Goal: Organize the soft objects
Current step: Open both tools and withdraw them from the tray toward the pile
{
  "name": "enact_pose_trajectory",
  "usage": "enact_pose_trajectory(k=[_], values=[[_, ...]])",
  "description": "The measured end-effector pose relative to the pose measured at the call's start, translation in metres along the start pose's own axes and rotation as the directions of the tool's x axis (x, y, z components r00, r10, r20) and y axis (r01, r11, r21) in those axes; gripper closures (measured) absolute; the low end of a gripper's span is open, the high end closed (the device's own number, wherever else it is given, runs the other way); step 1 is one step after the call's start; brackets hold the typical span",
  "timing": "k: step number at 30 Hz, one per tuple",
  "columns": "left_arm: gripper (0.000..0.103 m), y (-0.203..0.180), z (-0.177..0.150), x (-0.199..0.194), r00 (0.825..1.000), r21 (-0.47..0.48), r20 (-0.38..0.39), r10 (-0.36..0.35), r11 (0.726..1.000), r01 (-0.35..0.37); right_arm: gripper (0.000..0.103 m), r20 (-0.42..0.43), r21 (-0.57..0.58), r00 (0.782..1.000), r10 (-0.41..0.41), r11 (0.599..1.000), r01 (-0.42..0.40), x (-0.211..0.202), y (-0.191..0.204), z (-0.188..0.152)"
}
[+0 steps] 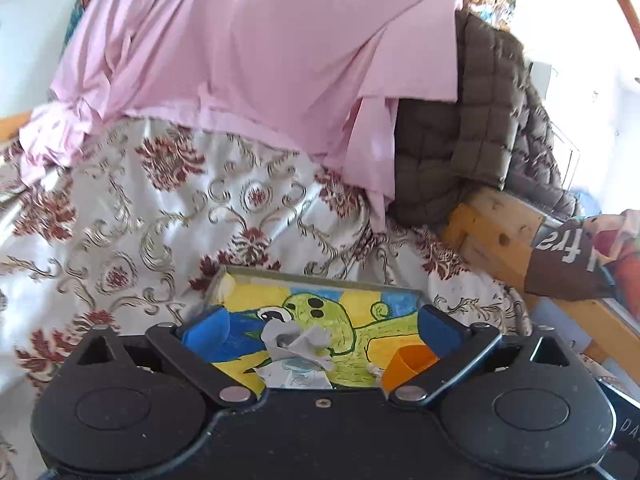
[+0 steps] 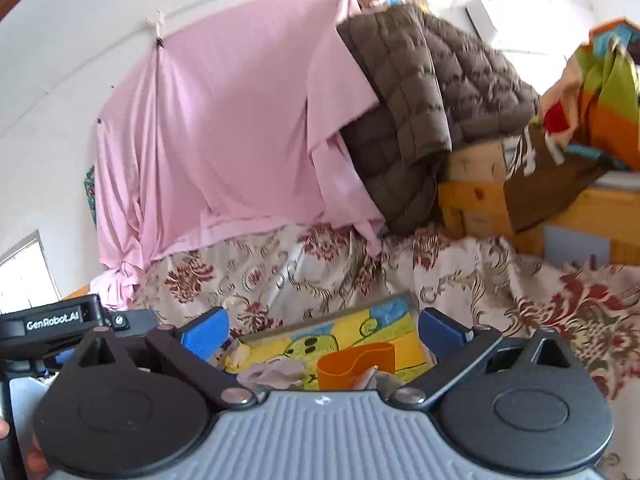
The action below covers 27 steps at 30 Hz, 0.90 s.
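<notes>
A pink sheet hangs over the back of a bed covered by a cream floral spread. A brown quilted blanket is bunched at its right, draped over a wooden frame. It also shows in the right wrist view, beside the pink sheet. My left gripper is open and empty over a cartoon-painted tray holding crumpled grey tissue and an orange cup. My right gripper is open and empty above the same tray.
A wooden bed frame stands at the right with a dark brown printed cloth on it. Colourful striped fabric hangs at the far right. The other gripper's body is at the left. White wall lies behind.
</notes>
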<state>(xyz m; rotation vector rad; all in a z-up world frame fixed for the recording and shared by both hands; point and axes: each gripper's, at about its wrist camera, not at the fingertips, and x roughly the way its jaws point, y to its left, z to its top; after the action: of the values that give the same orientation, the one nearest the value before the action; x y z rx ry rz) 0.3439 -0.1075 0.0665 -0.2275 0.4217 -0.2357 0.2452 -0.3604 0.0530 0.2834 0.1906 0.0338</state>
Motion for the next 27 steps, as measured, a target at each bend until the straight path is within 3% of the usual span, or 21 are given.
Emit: enact_pose_trajectory(k=[6, 11, 19, 27], values=[[0.001, 0.013, -0.022, -0.054, 1.000, -0.062, 0.020, -0.009, 0.998, 0.010, 0.000, 0.069, -0.055, 0.998, -0.003, 0.998, 0.006, -0.044, 0.022, -0.009], [0.001, 0.029, -0.043, -0.094, 0.999, -0.091, 0.043, 0.023, 0.996, -0.019, 0.000, 0.083, -0.084, 0.997, 0.002, 0.996, 0.005, -0.077, 0.038, -0.026], [0.001, 0.047, -0.082, -0.155, 0.988, -0.041, 0.107, 0.109, 0.994, -0.105, 0.000, -0.008, -0.136, 1.000, 0.011, 0.991, -0.012, -0.112, 0.062, -0.062], [0.001, 0.066, -0.130, -0.191, 0.985, -0.004, 0.094, 0.142, 0.990, -0.142, 0.000, -0.116, -0.200, 0.993, -0.010, 0.980, -0.014, -0.136, 0.093, -0.097]])
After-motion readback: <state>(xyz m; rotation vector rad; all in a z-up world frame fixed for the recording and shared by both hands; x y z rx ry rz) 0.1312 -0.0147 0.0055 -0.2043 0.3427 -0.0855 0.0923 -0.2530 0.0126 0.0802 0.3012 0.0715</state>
